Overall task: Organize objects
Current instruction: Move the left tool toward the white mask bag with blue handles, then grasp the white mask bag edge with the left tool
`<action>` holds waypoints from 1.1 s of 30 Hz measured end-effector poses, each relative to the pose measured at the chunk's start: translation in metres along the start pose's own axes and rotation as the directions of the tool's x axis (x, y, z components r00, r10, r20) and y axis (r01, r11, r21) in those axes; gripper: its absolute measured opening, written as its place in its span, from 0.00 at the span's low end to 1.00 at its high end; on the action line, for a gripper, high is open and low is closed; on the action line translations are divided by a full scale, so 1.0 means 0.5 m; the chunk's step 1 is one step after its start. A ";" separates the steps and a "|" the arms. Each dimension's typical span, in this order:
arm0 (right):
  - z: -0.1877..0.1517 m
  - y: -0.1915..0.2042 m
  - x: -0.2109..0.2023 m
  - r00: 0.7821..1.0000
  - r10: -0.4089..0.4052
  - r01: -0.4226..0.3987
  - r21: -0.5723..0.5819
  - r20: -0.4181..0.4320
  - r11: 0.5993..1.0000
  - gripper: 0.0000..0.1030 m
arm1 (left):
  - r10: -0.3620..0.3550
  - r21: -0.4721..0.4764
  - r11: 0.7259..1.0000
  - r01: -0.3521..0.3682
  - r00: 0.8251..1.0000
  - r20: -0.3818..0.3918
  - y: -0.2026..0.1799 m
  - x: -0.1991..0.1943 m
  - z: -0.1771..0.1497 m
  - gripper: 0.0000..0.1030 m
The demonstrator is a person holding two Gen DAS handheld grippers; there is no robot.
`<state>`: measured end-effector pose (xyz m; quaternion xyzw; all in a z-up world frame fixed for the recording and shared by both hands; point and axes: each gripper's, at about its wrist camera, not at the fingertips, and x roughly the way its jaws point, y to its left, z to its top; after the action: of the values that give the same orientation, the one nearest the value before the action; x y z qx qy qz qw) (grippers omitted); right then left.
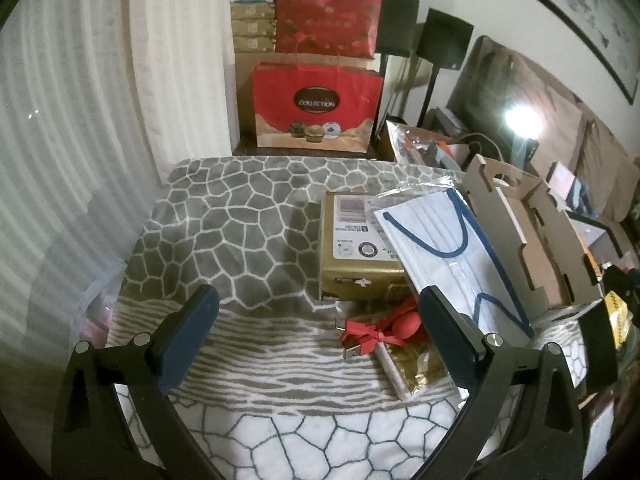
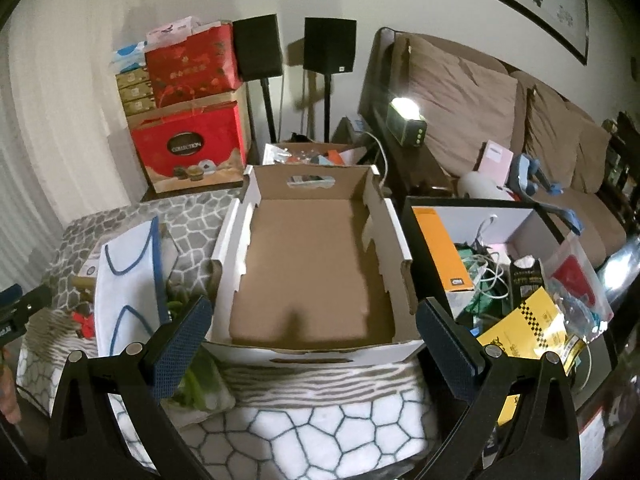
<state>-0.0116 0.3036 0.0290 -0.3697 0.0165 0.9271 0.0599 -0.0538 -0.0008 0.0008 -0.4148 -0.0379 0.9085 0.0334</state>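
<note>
My left gripper is open above a patterned blanket, nothing between its fingers. Just beyond its right finger lie a red USB cable tied with a red bow, a gold packet, a gold box and a bagged pack of white face masks. My right gripper is open over the near wall of an empty cardboard box. The mask pack lies left of that box. A green packet sits under the right gripper's left finger.
Right of the cardboard box stands a black-rimmed box crammed with cables, an orange box and a yellow booklet. Red gift bags and speakers stand behind. A sofa runs along the right. A curtain hangs at the left.
</note>
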 end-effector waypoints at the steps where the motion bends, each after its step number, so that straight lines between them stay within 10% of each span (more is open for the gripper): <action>1: 0.000 0.003 0.000 1.000 0.002 -0.002 -0.003 0.000 1.000 1.00 | 0.000 0.002 1.000 0.000 1.000 0.001 0.000 0.000 0.001 0.97; 25: 0.011 -0.108 0.079 0.995 -0.064 0.068 0.057 -0.076 0.996 0.95 | -0.167 0.045 0.984 0.175 0.976 -0.138 -0.091 0.105 0.024 0.66; 33: -0.006 -0.158 0.131 0.987 -0.010 0.028 0.108 -0.161 0.994 0.43 | -0.236 0.048 0.967 0.249 0.954 -0.187 -0.117 0.122 0.014 0.59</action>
<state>-0.0469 0.3883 -0.0174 -0.4395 0.0688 0.8913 0.0875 -0.0973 0.0629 -0.0348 -0.4858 -0.0531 0.8572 0.1625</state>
